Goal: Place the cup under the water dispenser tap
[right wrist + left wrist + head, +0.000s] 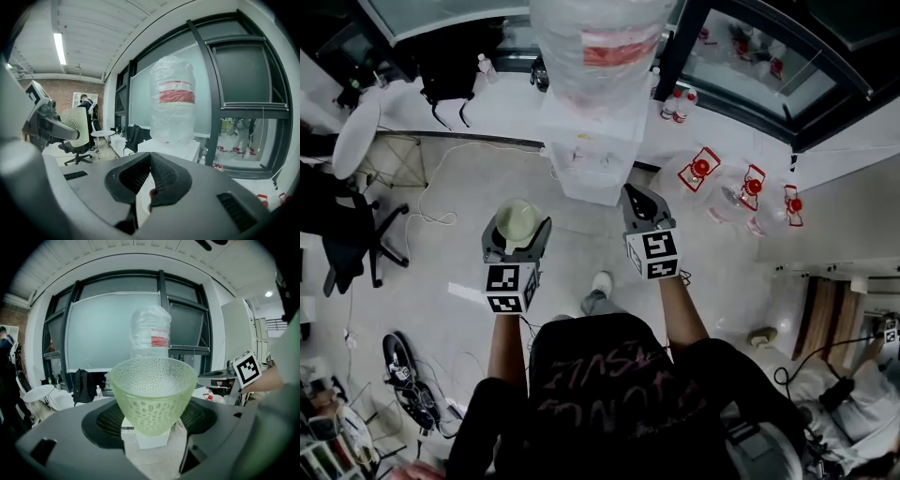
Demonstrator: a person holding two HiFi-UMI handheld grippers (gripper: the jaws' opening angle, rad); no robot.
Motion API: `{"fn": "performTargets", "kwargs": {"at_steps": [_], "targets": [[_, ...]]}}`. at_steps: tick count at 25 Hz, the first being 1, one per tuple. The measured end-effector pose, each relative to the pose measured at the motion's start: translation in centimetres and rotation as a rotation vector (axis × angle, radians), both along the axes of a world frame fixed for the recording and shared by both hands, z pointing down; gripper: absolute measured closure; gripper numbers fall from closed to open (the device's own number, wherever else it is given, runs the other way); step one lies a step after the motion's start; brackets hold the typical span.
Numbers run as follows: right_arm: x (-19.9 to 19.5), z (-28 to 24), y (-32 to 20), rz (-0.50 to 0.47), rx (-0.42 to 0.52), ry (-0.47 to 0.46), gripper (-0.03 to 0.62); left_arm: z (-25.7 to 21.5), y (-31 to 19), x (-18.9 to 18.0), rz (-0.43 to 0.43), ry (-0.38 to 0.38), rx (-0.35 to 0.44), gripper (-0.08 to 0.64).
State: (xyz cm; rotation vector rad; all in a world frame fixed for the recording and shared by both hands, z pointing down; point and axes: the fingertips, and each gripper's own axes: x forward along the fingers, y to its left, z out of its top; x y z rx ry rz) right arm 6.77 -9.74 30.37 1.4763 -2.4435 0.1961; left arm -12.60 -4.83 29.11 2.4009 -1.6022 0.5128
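Observation:
A pale green dimpled cup [517,217] stands upright between the jaws of my left gripper [518,229], which is shut on it. In the left gripper view the cup [153,394] fills the middle, held low on its body by the left gripper [152,422]. The white water dispenser [592,150] stands ahead with a plastic-wrapped bottle [598,42] on top, a short way beyond both grippers. My right gripper [643,199] is level with the left one, shut and empty. Its jaws meet in the right gripper view [150,159], pointing at the dispenser [172,110]. The tap is not clearly visible.
Large water bottles with red caps [741,187] lie on the floor to the right. Small bottles [677,105] stand beside the dispenser by the window wall. On the left are a black backpack [450,66], a round white table [354,136], an office chair [347,244] and floor cables [441,220].

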Motion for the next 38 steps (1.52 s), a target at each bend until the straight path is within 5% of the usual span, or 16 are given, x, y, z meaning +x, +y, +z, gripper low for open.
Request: {"fn": "performTargets", "kwargs": {"at_steps": [13, 29, 38], "targets": [[1.2, 0.2, -3.0, 0.040, 0.004, -0.041, 0.577, 0.4, -3.7, 1.0, 0.063, -0.055, -0.011, 0.195], [2.0, 2.2, -4.5, 0.257, 0.020, 0.015, 0.577, 5.9, -9.5, 1.3, 0.296, -0.033, -0.080, 0.195], [1.1, 5.6, -6.4, 0.263, 0.022, 0.006, 0.577, 9.7, -12.4, 2.3, 0.359, -0.050, -0.089, 0.195]]}}
